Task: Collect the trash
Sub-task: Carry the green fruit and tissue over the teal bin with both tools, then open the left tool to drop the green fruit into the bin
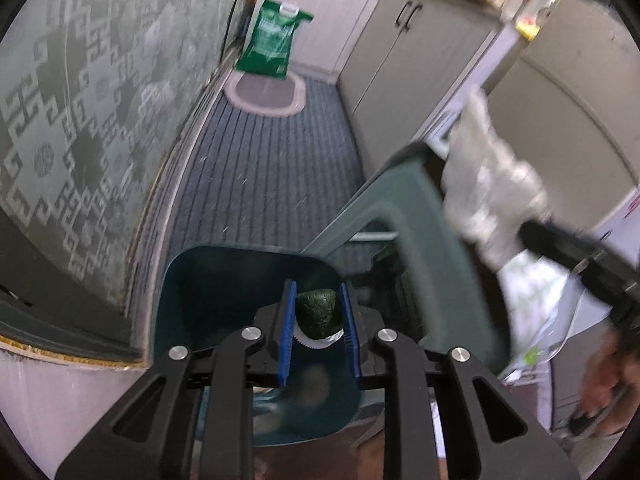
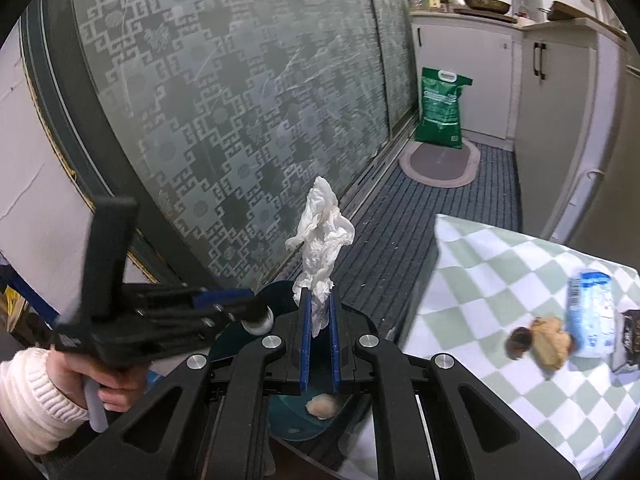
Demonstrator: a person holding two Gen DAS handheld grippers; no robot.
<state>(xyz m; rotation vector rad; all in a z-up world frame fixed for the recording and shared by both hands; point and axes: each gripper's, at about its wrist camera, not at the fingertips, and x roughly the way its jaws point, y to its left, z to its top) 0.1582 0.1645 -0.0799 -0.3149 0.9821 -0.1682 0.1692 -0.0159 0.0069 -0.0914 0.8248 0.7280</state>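
My left gripper is shut on a dark green bottle with a white cap and holds it over the open dark teal trash bin. The bin's lid stands tilted up to the right. My right gripper is shut on a crumpled white tissue that sticks up from its blue pads; it is above the bin, which holds a pale scrap. The left gripper shows in the right wrist view; the tissue and right gripper show blurred in the left wrist view.
A checkered green-and-white tablecloth at right carries a blue-white packet, a brown crumpled wrapper and a dark packet. A patterned glass sliding door is at left. A green bag stands on an oval mat by white cabinets.
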